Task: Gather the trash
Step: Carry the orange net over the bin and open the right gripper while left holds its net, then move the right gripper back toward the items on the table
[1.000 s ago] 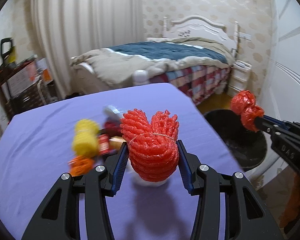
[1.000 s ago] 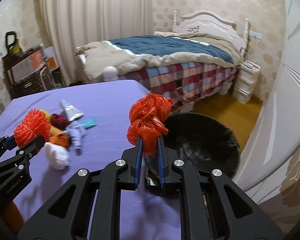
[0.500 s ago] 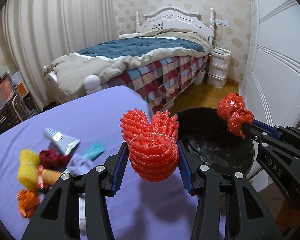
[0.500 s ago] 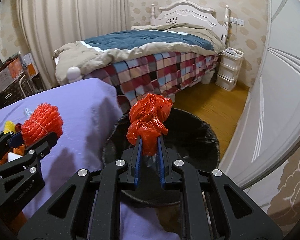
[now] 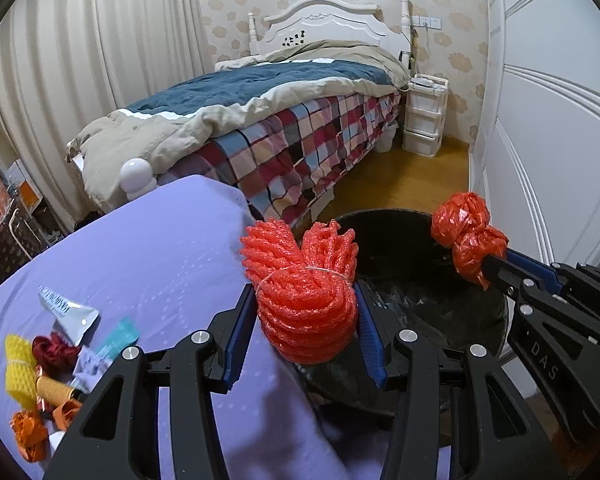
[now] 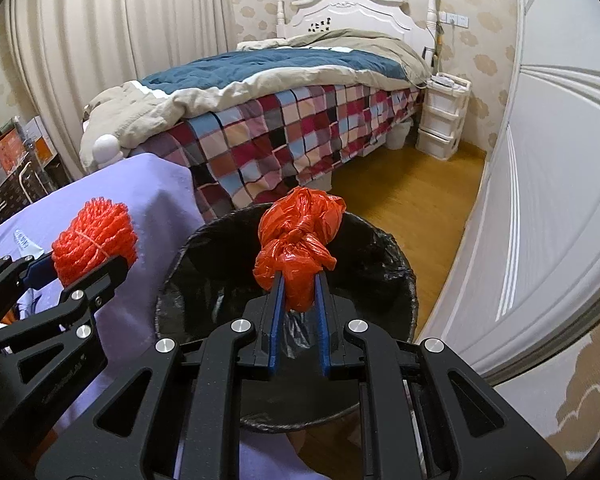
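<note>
The black-lined trash bin (image 6: 396, 280) is seen ahead of and below the right gripper (image 6: 298, 300), beside the edge of the purple desk (image 5: 148, 264).

The red foam net bundle (image 5: 306, 300) is clamped between the fingers of the left gripper (image 5: 306, 336), its tied top rising beyond the fingertips. It is judged light, soft and springy; the ribbed surface is gripped well by the pads, and the thick lower coil, where it is held, is judged the best hold, since the top lobes would fold.

The knotted red plastic bag (image 6: 296, 252) is pinched by its tail between the nearly closed fingers of the right gripper, the knot standing past the fingertips and directly over the bin opening. It is judged very light, limp and slippery; a hold just below the knot keeps it from sliding out.

Left on the desk, behind and to the left of the left fingers: a foil wrapper (image 5: 66, 308), a yellow foam net (image 5: 18, 368) and small scraps (image 5: 28, 434).

Against one second ago: both grippers are swung from over the desk toward the bin; the bag, then short of the rim, is now above the liner, and the foam bundle is brought to the desk edge, partly over the rim. Both holds are unchanged.
</note>
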A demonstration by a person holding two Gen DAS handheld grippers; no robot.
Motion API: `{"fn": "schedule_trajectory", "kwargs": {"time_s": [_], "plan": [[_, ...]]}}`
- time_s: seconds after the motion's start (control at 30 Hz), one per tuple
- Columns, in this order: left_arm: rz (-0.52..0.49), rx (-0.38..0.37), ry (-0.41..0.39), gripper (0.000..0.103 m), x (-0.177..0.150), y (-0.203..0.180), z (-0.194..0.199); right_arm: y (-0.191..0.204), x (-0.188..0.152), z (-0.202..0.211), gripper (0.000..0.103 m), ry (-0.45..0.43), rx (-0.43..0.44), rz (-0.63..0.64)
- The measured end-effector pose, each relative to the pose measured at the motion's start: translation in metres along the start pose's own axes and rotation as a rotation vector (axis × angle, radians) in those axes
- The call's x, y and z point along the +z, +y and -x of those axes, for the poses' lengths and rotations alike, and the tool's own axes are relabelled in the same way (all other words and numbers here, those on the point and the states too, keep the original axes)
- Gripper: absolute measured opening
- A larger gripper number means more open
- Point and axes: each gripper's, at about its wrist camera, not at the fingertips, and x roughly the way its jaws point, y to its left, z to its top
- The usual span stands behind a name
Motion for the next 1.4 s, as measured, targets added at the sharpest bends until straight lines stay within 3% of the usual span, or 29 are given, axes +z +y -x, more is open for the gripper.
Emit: {"fn": "schedule_trajectory", "kwargs": {"time_s": [0.3, 0.4, 0.5, 0.57, 0.63, 0.77, 1.03, 1.4], "plan": [[-0.018, 0.010, 0.022, 0.049, 0.009, -0.011, -0.019, -0.013, 0.007, -0.014, 0.015, 0.011, 0.001, -0.032], [-0.012, 0.013, 0.034, 0.056, 0.009, -0.010, -0.022, -0.017, 0.007, -0.017, 0.017, 0.015, 0.005, -0.049], [-0.004, 0.018, 0.022, 0.073, 0.009, -0.009, -0.019, -0.021, 0.006, -0.020, 0.019, 0.020, 0.002, -0.066], [-0.001, 0.022, 0.017, 0.076, 0.009, -0.009, -0.016, -0.023, 0.005, -0.019, 0.027, 0.019, -0.003, -0.077], [0.002, 0.026, 0.018, 0.077, 0.009, -0.008, -0.016, -0.023, 0.004, -0.017, 0.027, 0.016, -0.006, -0.079], [0.009, 0.034, 0.023, 0.078, 0.007, -0.005, -0.012, -0.022, 0.002, -0.012, 0.036, 0.014, -0.004, -0.086], [0.042, 0.063, 0.033, 0.078, -0.009, 0.018, 0.014, -0.004, -0.007, 0.003, 0.045, 0.020, 0.023, -0.065], [0.108, 0.143, 0.048, 0.078, -0.052, 0.071, 0.059, 0.047, -0.031, 0.024, 0.049, 0.050, 0.107, 0.000]]}}
